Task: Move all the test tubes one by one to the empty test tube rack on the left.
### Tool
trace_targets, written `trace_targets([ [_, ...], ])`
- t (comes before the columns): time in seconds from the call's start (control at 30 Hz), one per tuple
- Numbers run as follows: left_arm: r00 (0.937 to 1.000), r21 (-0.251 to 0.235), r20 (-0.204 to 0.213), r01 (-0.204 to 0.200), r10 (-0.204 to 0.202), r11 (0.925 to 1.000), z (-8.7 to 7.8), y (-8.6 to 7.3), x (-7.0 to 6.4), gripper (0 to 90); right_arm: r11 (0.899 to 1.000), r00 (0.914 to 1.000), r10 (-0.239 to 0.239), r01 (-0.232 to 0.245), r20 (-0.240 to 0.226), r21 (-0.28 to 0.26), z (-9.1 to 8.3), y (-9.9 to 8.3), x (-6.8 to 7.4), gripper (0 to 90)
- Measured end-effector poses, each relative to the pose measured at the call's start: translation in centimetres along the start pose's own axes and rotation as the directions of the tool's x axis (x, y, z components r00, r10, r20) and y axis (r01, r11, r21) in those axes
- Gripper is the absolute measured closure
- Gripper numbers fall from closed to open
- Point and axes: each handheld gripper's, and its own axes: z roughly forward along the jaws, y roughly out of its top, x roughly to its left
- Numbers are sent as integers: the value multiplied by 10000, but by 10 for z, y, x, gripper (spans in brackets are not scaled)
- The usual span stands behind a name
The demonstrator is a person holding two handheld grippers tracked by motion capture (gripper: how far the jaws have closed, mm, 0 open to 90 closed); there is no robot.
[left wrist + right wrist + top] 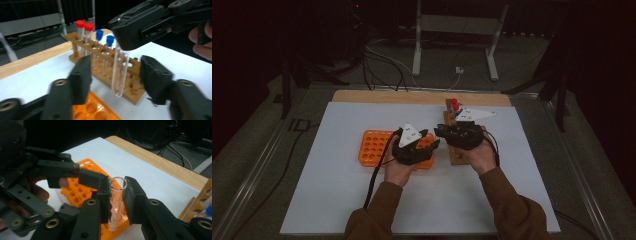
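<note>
A clear, uncapped test tube (117, 202) is held upright near its open top by the right gripper (117, 195), whose jaws are closed against its sides. The left gripper (115, 75) is spread wide, one jaw on either side of the tube's lower half and neither touching it. Behind the tube, a wooden rack (105, 72) is seen with two red-capped tubes (84, 30) and two blue-capped tubes (104, 43) standing in it. Just beneath the left gripper lies an orange rack (82, 190), all its visible holes empty. The work appears to be at an early stage: the tube is lifted but not yet seated in the orange rack, and the capped tubes remain where they stand.
</note>
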Motion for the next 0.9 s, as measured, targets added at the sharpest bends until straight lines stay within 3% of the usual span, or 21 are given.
trace_targets([
  [0.27, 9998, 156, 207, -27, 23, 9999, 7, 1, 1, 676, 10000, 9999, 13, -13, -127, 16, 3, 0, 2, 758],
  [0.47, 9996, 93, 286, -4, 1, 10000, 8, 1, 2, 739, 10000, 9998, -59, 60, -178, 46, 4, 0, 3, 758],
  [0.6, 9993, 93, 314, -193, 190, 9998, 8, 2, 1, 757, 10000, 9996, 36, -36, -264, 2, 3, -1, 2, 750],
  [0.73, 9998, 153, 153, -131, 128, 9998, 7, 1, 4, 758, 9992, 9994, 165, -177, -317, -366, -2, -1, 1, 558],
  [0.8, 9999, 136, 101, -104, 103, 9999, 6, 0, 6, 758, 9988, 9997, 225, -229, -99, -429, -6, -2, 0, 431],
  [0.9, 9999, 124, 77, -93, 92, 9999, 6, -1, 6, 758, 9978, 9989, 454, -448, 107, -495, -10, -5, -4, 327],
])
